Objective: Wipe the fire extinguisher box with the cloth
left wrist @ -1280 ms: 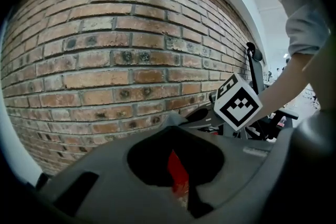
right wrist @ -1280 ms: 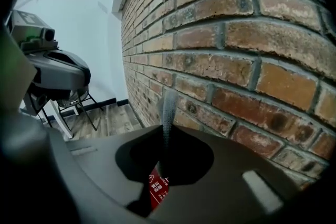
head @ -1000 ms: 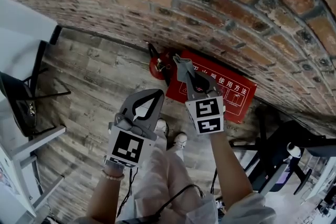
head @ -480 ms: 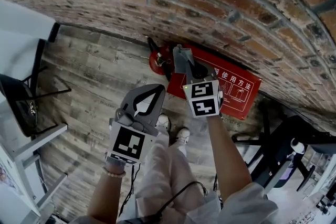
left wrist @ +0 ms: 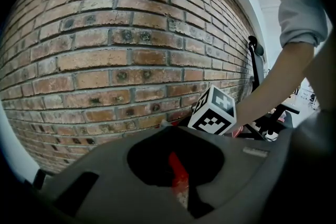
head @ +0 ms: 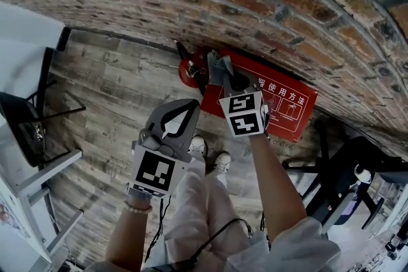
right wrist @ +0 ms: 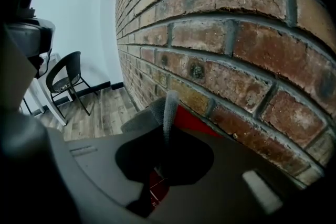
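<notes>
The red fire extinguisher box (head: 288, 109), printed with white characters, lies on the floor against the brick wall. My right gripper (head: 222, 75) is shut on a grey cloth (head: 219, 65) and holds it at the box's upper left corner. In the right gripper view the cloth (right wrist: 167, 106) sticks up between the jaws, with the red box (right wrist: 192, 118) just behind it. My left gripper (head: 189, 109) hangs shut and empty over the floor, left of the box. The left gripper view shows the right gripper's marker cube (left wrist: 213, 112) in front of the wall.
A red fire extinguisher (head: 189, 72) stands at the box's left end. At the left are a black chair (head: 27, 116) and a white table edge (head: 38, 175). Black equipment (head: 347, 191) stands at the right. The person's shoes (head: 208, 154) are below the box.
The right gripper with the cloth has moved slightly up towards the wall along the box's left part. The left gripper has stayed about where it was.
</notes>
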Demonstrator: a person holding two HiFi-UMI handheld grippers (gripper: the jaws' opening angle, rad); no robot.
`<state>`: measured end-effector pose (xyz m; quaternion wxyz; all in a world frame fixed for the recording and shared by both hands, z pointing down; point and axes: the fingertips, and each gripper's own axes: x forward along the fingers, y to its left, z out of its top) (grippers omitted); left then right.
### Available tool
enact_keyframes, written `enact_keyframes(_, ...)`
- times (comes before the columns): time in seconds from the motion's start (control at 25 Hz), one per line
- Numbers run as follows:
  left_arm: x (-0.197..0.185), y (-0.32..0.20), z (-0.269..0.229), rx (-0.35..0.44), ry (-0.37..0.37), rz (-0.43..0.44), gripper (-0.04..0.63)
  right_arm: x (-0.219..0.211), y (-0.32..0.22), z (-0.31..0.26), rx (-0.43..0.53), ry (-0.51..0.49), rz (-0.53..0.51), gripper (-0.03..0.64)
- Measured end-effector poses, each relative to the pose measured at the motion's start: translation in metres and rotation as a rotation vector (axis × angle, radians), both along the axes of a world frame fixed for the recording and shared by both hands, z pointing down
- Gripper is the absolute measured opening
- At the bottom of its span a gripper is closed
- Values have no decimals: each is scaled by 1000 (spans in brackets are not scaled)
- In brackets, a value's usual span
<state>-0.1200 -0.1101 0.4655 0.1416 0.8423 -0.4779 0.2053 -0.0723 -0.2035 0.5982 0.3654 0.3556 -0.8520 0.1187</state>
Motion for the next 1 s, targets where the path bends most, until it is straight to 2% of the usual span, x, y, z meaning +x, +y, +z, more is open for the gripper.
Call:
enact_keyframes(0.56, 10, -2, 8, -15, -17, 30, -3, 7, -1, 0, 10, -5, 2, 18)
enact_keyframes(1.0, 31, -5, 12, -23, -21, 65, -3, 30, -5, 1, 17, 0, 33, 18)
